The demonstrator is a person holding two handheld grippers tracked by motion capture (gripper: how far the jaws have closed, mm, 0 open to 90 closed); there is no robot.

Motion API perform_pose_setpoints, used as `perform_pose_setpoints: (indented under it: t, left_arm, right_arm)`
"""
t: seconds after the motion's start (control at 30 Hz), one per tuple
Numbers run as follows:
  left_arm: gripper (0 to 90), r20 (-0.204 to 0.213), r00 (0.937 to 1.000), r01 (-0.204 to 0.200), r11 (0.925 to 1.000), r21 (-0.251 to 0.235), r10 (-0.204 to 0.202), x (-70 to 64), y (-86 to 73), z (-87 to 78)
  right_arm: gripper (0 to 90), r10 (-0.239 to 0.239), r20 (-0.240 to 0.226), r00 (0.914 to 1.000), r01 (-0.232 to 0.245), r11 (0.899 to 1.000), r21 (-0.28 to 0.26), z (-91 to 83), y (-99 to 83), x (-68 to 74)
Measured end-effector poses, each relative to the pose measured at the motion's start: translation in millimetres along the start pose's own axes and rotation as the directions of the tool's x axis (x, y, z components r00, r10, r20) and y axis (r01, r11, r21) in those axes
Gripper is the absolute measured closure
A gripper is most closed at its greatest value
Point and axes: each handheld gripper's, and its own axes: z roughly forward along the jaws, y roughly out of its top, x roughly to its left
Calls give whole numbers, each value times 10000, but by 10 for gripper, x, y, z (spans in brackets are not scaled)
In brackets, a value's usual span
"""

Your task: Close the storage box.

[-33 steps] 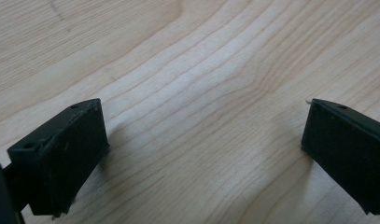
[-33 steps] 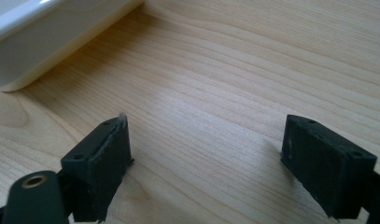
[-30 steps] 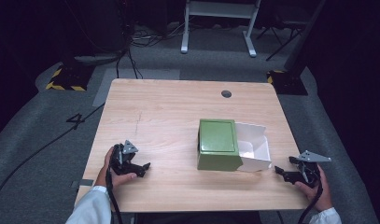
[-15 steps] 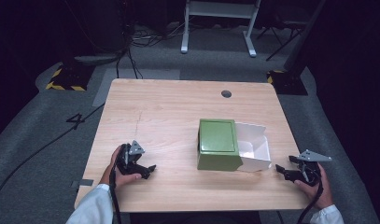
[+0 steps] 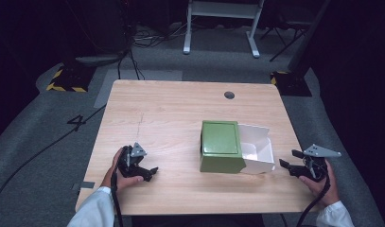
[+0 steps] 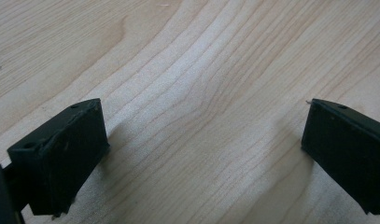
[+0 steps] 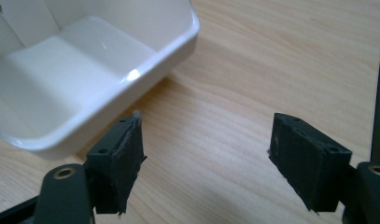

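At the lower left of the high view, the left gripper (image 5: 150,173) rests low over the wooden table (image 5: 171,118), jaws spread wide with bare wood between them. At the lower right, the right gripper (image 5: 290,161) is likewise parted and empty, near the white tray (image 5: 257,151). Right of centre, the green box (image 5: 221,146) touches that tray's left side.

Light wood table (image 5: 171,118) with a small dark round hole (image 5: 229,95) near the far edge. Floor's grey carpet (image 5: 29,156) with a painted "4" (image 5: 78,121) and black cables (image 5: 147,40). White frame legs (image 5: 221,12) stand out back, plus yellow-black hazard tape (image 5: 62,87).
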Motion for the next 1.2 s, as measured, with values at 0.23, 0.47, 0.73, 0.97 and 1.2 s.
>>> perform_pose_setpoints:
  t: [0.23,0.47,0.73,0.97,1.2]
  left_arm:
    - [5,-2,10000,1,10000,-2,-1,0,0,0]
    - [5,1,10000,2,10000,-1,-2,0,0,0]
    - [5,-22,10000,50,10000,-1,-50,-11,0,0]
    - [5,-21,10000,22,10000,-5,-22,-36,8,7]
    - [5,-139,9998,119,9999,-2,-119,-61,20,18]
  right_arm:
    - [272,-367,-213,9991,366,9993,-93,27,221,40]
    - [284,-420,-627,9971,426,9991,77,140,341,76]
    - [301,-392,-911,9951,434,9981,449,271,355,139]
    - [379,-169,-1024,9946,235,9977,631,381,319,168]
    - [431,-55,-1300,9915,160,9967,801,467,299,211]
